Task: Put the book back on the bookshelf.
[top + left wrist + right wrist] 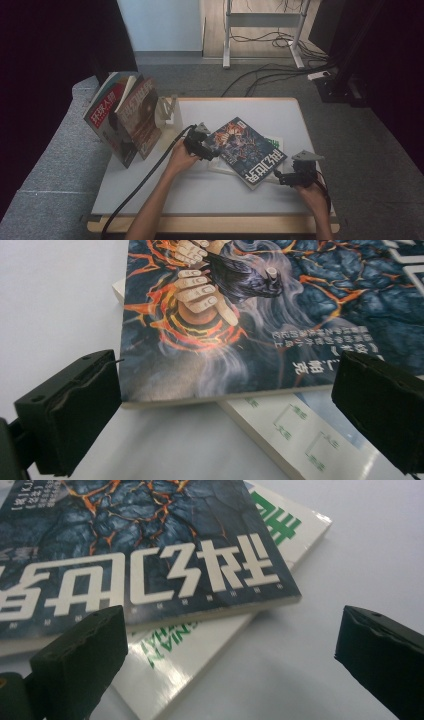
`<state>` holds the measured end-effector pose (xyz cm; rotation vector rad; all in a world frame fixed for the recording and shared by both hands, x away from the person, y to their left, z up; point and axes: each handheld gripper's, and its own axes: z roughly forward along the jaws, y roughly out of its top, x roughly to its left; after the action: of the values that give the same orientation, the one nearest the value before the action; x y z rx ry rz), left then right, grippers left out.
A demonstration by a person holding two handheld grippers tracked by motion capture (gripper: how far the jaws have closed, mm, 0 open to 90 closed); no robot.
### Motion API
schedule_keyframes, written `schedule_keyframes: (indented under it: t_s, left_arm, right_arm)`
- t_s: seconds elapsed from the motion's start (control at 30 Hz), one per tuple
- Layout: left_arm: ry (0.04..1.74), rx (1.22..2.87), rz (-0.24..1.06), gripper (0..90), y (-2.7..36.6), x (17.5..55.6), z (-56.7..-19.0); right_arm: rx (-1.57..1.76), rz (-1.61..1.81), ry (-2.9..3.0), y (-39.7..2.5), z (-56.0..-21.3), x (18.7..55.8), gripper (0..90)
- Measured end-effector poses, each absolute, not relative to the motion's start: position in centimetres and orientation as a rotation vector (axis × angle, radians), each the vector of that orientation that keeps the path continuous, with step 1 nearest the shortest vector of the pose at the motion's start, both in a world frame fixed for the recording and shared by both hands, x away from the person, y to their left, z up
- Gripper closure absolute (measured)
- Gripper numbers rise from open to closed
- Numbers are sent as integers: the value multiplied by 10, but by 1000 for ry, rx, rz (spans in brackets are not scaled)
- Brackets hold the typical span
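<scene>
- We see the table (150, 195), white, with books (125, 117) propped at its ten o'clock.
- The dark magazine (246, 149) lies at centre atop a white one (190, 655).
- Our left gripper (206, 149) sits at its nine o'clock edge, jaws spread.
- Our right gripper (280, 177), at five o'clock, gapes too.

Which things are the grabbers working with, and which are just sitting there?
In the job:
dark blue magazine with orange cracks
white magazine with green print
left gripper
right gripper

Lying about:
two upright magazines
white wire stand
</scene>
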<state>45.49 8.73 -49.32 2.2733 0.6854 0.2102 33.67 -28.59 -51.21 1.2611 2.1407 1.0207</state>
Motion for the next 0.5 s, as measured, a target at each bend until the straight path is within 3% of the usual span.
schedule_keyframes:
  t_s: [0.5]
  left_arm:
    - [685, 2301, 215, 0, 72, 473, -503]
  right_arm:
    - [1269, 1040, 2183, -275, -517, 356, 0]
